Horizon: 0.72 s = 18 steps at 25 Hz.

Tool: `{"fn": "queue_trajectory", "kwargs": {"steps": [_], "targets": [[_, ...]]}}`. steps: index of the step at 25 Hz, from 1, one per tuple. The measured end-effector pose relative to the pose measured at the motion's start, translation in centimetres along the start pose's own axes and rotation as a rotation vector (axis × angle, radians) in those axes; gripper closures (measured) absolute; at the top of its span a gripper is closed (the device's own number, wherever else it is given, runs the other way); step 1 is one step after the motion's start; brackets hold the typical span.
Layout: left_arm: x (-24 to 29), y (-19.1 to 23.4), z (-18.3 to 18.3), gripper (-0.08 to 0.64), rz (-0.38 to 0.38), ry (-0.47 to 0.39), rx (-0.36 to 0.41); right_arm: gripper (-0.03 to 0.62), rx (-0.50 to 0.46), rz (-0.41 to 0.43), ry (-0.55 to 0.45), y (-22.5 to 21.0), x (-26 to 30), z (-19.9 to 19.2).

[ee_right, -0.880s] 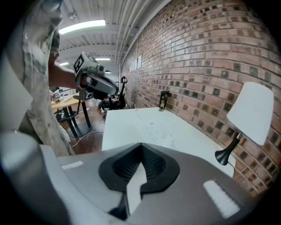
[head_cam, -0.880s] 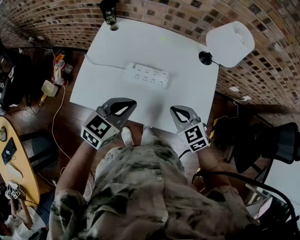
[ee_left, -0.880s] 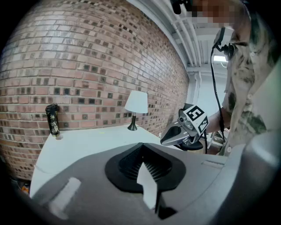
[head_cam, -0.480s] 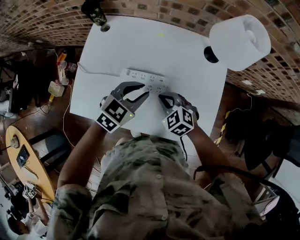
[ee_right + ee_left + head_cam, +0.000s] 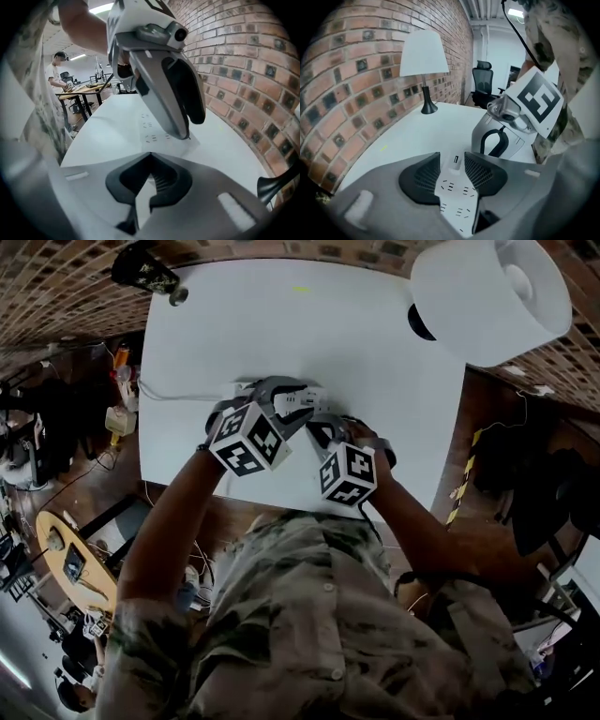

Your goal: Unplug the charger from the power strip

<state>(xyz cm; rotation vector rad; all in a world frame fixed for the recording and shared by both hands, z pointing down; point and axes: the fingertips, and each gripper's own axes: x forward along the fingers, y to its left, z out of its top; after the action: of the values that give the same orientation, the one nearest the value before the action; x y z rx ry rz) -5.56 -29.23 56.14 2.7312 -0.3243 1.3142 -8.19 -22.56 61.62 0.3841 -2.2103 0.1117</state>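
Left gripper in my hand is released, jaws spread wide and straddling the white power strip, which lies flat on the white table, well apart from the lamp. My right gripper is clenched on nothing, tips together, angled down just beside the left one

Camo-print button shirt, short slvs. Left gripper & right gripper: grey shells, blk ribbed pads, b/w marker cubes.
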Motion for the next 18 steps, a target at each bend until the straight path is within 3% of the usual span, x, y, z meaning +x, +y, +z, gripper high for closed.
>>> {"fn": "queue_trajectory", "kwargs": {"steps": [3, 8, 10, 18], "targets": [[1.7, -0.8, -0.5, 0.391, -0.06, 0.06, 0.056, 0.588, 0.037, 0.031, 0.03, 0.2, -0.2, 0.1], [3.3, -1.0, -1.7, 0.399, -0.095, 0.128, 0.063, 0.588, 0.041, 0.046, 0.032, 0.4, 0.1, -0.1], [3.5, -1.3, -2.0, 0.434, -0.116, 0.141, 0.063, 0.588, 0.043, 0.047, 0.032, 0.3, 0.0, -0.1], [3.2, -1.7, -2.0, 0.448, -0.158, 0.181, 0.111, 0.588, 0.066, 0.054, 0.034, 0.4, 0.2, 0.0]]}}
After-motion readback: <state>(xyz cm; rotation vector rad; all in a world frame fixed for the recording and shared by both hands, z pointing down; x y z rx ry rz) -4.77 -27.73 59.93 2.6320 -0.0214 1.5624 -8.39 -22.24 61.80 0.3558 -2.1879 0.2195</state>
